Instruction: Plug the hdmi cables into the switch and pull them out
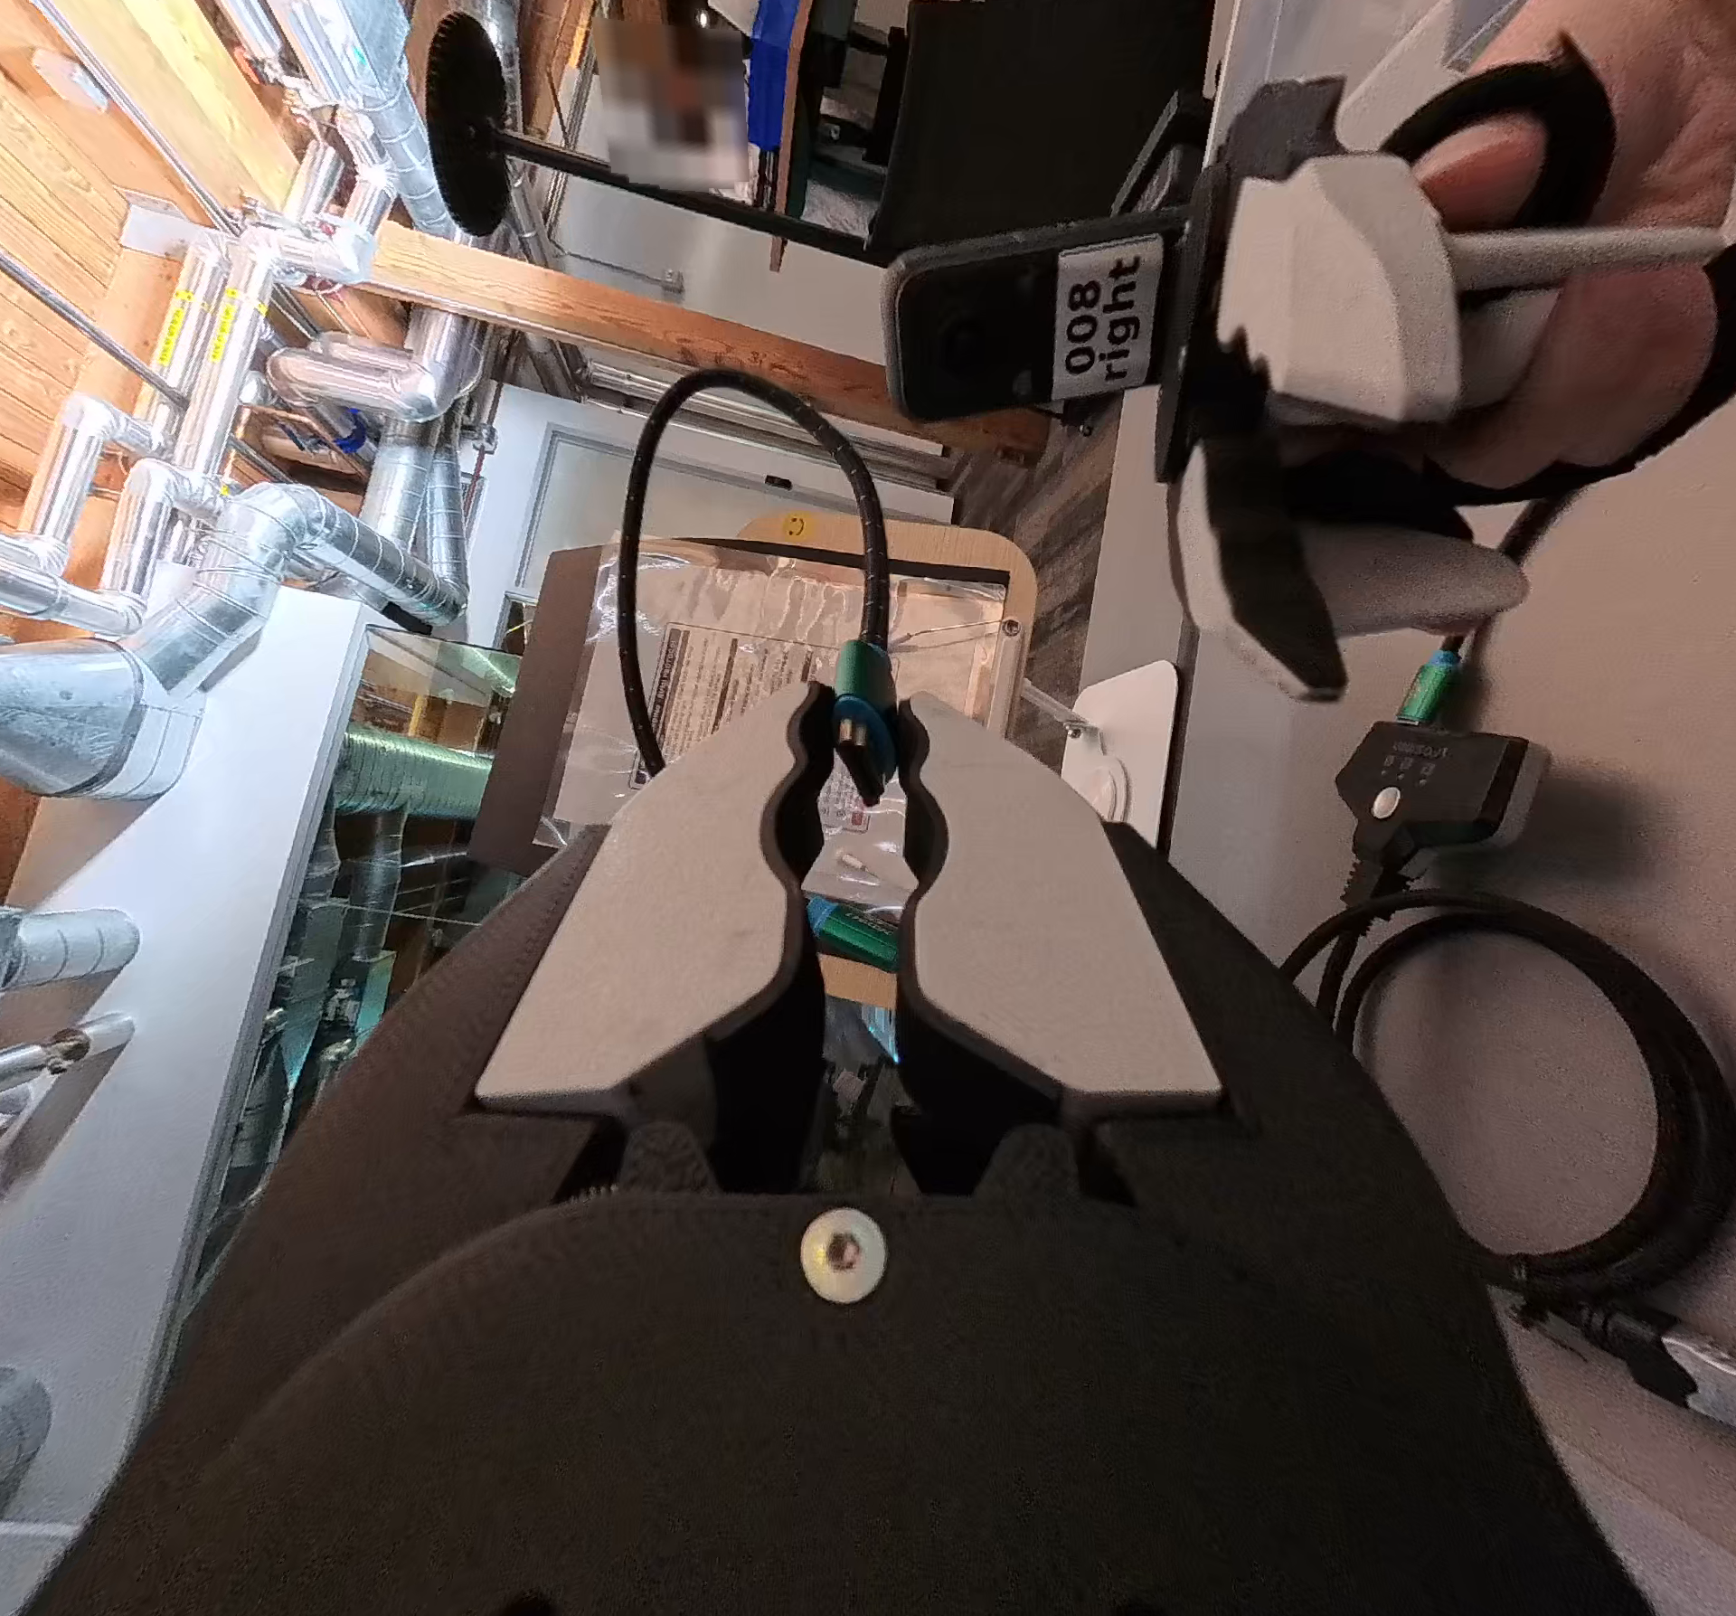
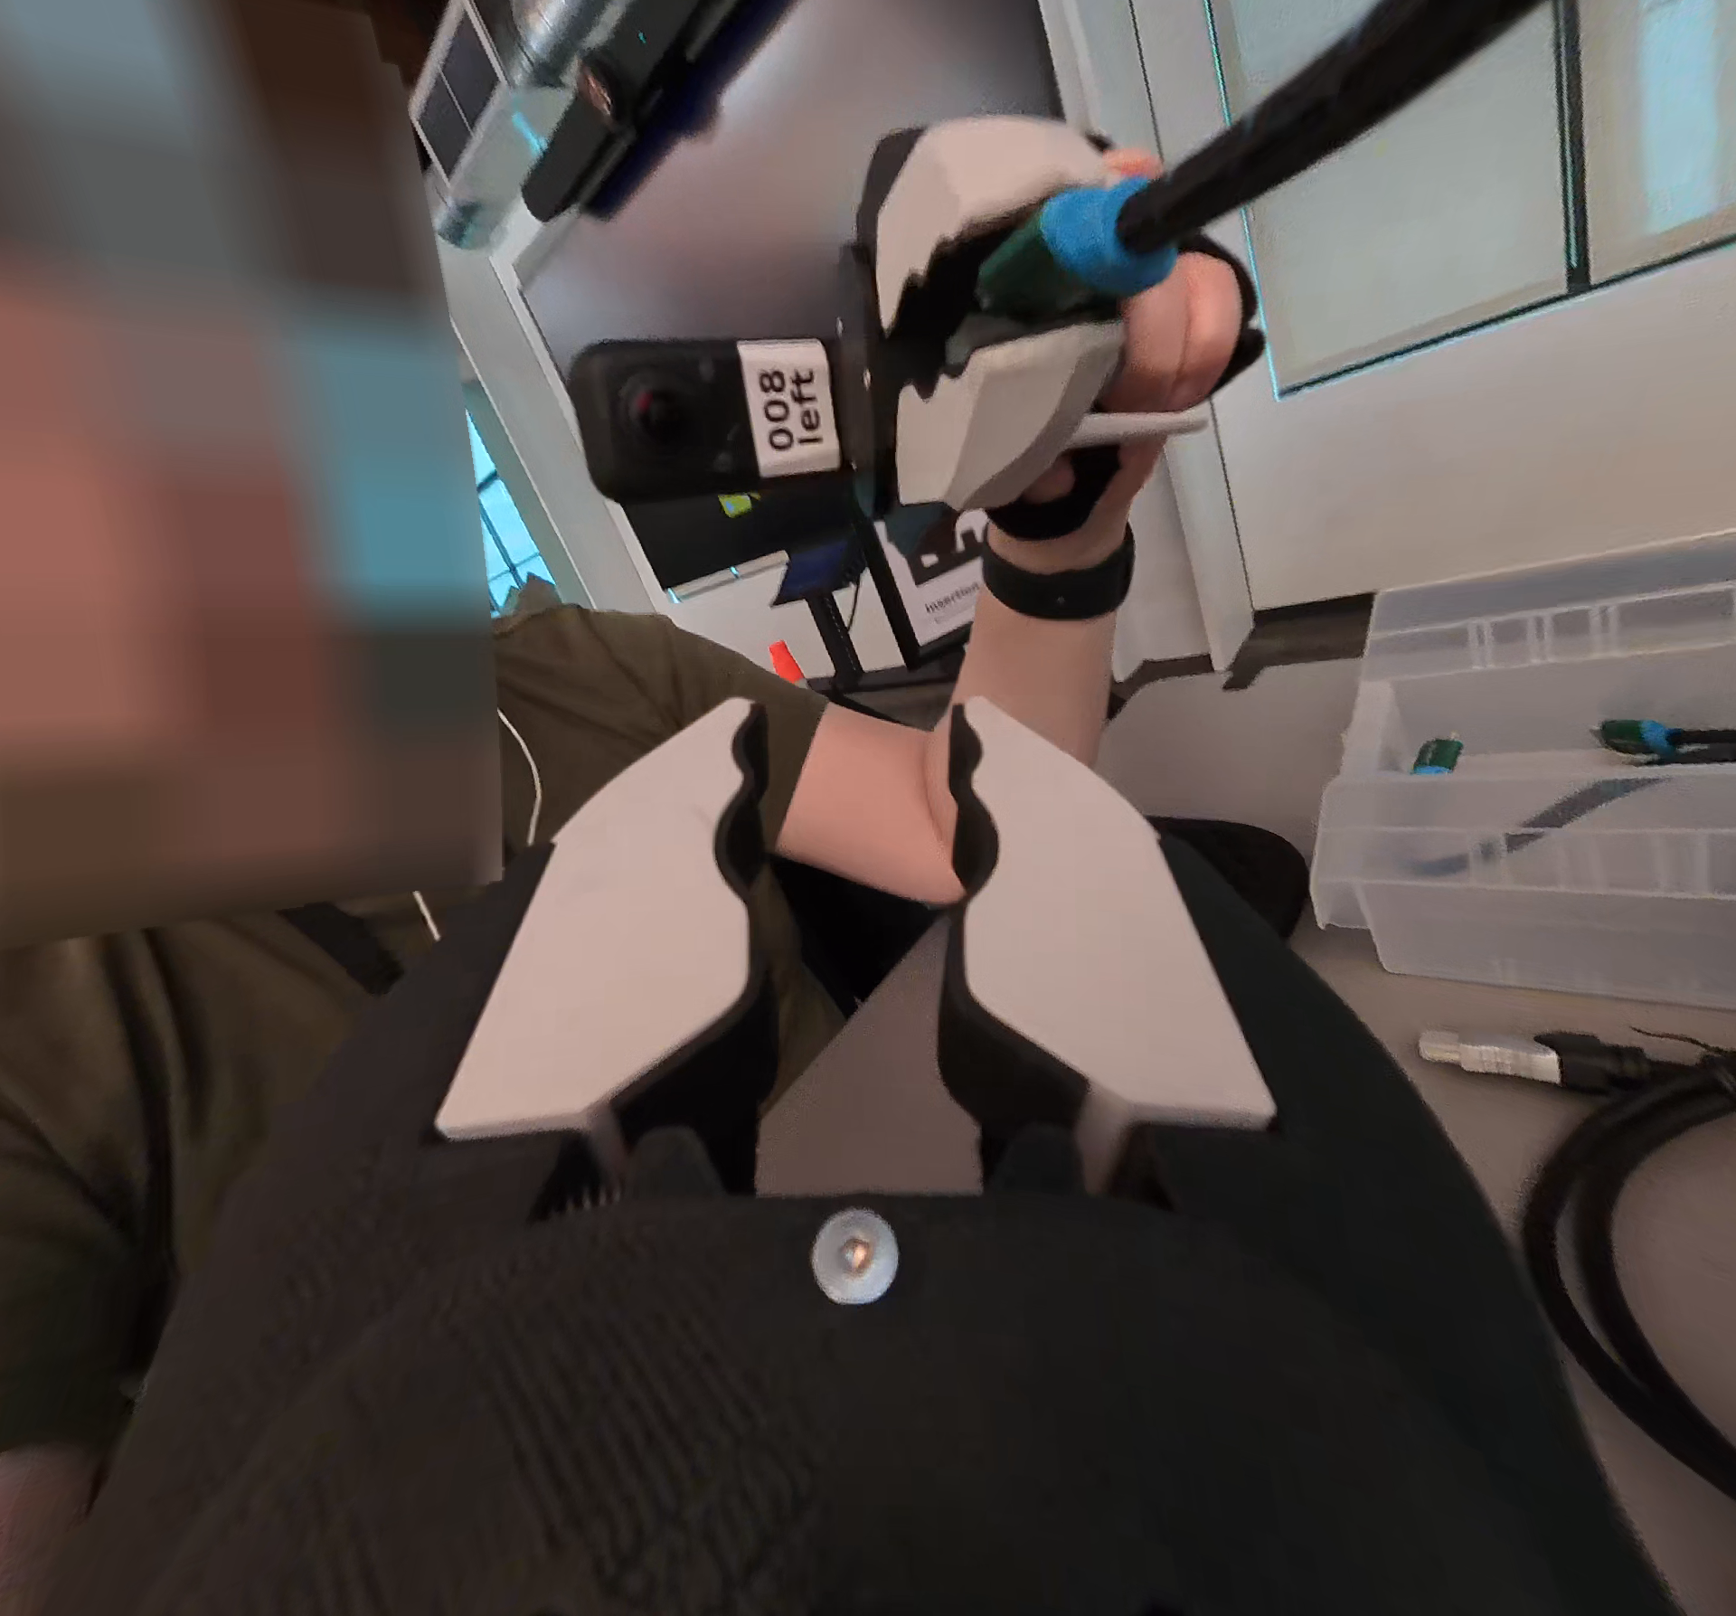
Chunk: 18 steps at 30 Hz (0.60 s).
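In the left wrist view my left gripper [image 1: 857,749] is shut on the green-and-blue plug [image 1: 862,725] of a black braided HDMI cable [image 1: 648,556] and holds it in the air; the cable loops up and back behind the left finger. The black switch [image 1: 1437,786] lies on the grey table [image 1: 1597,631] at the right, with another green plug [image 1: 1428,690] in its far end. My right gripper [image 1: 1254,490] hovers above the switch. In the right wrist view my right gripper [image 2: 857,758] is open and empty, facing the left gripper [image 2: 939,317] with its plug [image 2: 1061,256].
A coil of black cable [image 1: 1503,1101] lies on the table near the switch. A clear plastic bin [image 2: 1503,866] holds more green-tipped cables [image 2: 1437,758]. A silver connector [image 2: 1484,1054] lies on the table. A person's arm [image 2: 1033,678] and torso are close behind.
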### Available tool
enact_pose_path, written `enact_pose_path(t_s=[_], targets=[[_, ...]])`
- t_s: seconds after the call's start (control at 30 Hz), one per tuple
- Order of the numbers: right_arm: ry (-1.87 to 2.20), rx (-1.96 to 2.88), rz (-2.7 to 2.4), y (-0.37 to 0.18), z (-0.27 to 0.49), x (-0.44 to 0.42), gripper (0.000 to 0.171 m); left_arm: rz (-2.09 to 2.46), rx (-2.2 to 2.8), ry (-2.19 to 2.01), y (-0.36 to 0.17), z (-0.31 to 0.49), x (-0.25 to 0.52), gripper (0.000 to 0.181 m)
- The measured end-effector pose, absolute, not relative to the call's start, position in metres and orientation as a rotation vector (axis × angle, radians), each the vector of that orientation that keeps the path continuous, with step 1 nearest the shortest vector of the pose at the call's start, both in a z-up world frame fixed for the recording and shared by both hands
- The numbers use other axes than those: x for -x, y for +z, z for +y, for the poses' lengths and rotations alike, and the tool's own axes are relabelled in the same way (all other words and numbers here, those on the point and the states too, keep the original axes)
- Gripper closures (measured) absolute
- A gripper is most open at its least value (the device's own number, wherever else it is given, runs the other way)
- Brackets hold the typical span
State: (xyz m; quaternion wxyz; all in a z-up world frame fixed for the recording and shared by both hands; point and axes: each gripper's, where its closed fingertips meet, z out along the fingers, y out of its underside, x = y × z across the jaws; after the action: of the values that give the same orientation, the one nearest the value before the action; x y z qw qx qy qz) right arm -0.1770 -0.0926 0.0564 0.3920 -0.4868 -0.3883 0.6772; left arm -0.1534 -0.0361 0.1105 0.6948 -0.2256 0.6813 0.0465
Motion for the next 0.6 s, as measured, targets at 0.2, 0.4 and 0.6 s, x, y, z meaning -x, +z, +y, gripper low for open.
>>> enact_pose_path(t_s=[0.2, 0.4, 0.6], targets=[[1.926, 1.310, -0.913, 0.053, -0.090, 0.181, 0.124, 1.536, 0.421, -0.030, 0.113, -0.070, 0.144, 0.168], [1.806, 1.321, -1.053, 0.047, -0.101, 0.188, 0.107, 1.617, 0.360, -0.060, 0.096, -0.096, 0.127, 0.168], [1.697, 1.201, -1.032, 0.072, -0.104, 0.185, 0.118, 1.645, 0.377, -0.055, 0.089, -0.093, 0.124, 0.168]])
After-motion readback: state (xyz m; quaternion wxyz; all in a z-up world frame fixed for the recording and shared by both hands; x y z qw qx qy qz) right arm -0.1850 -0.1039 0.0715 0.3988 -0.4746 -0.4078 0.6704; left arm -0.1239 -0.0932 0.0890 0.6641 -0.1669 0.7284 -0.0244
